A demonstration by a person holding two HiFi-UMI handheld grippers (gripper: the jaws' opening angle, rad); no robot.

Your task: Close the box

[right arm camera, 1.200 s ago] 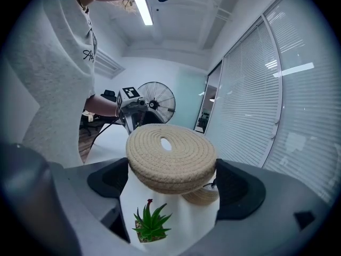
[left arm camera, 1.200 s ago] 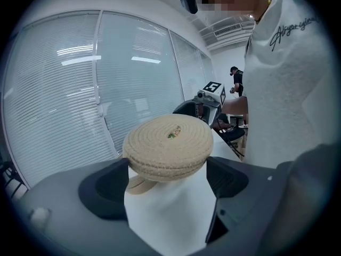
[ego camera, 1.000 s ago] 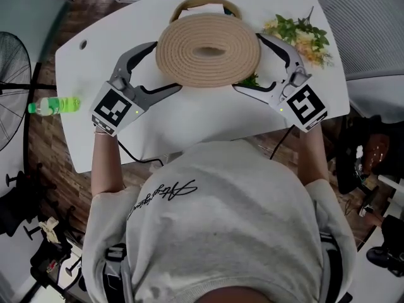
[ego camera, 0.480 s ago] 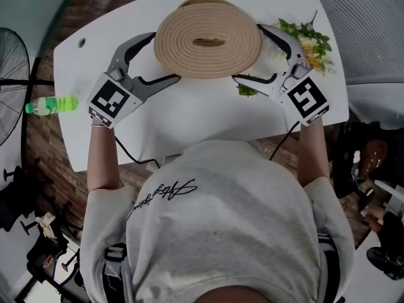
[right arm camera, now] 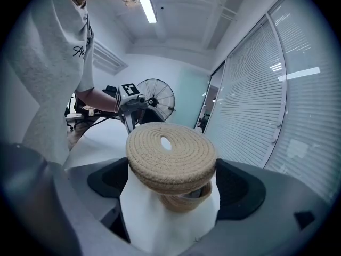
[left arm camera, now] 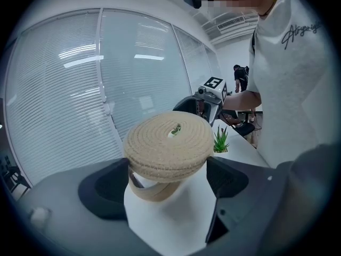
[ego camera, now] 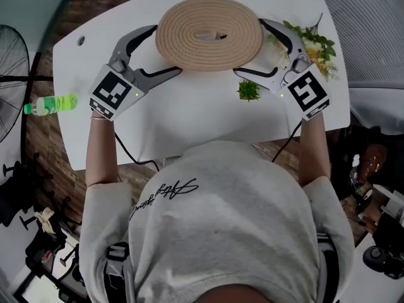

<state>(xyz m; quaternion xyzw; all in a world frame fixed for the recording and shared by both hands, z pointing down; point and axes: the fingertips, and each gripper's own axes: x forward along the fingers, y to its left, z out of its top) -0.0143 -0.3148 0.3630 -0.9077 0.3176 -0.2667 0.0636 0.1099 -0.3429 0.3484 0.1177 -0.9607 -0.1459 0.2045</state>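
White worktop lies below; your left gripper and right gripper each pinch the lid between their fingers, just above the box. Keep it level, centre it, lower both together

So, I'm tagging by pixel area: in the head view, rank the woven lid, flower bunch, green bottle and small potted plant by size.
1. woven lid
2. flower bunch
3. green bottle
4. small potted plant
Last two unsure: bottle lies off the table, perhaps farther.

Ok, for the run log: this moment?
left gripper: on lid | right gripper: on lid | lid: above basket, unseated
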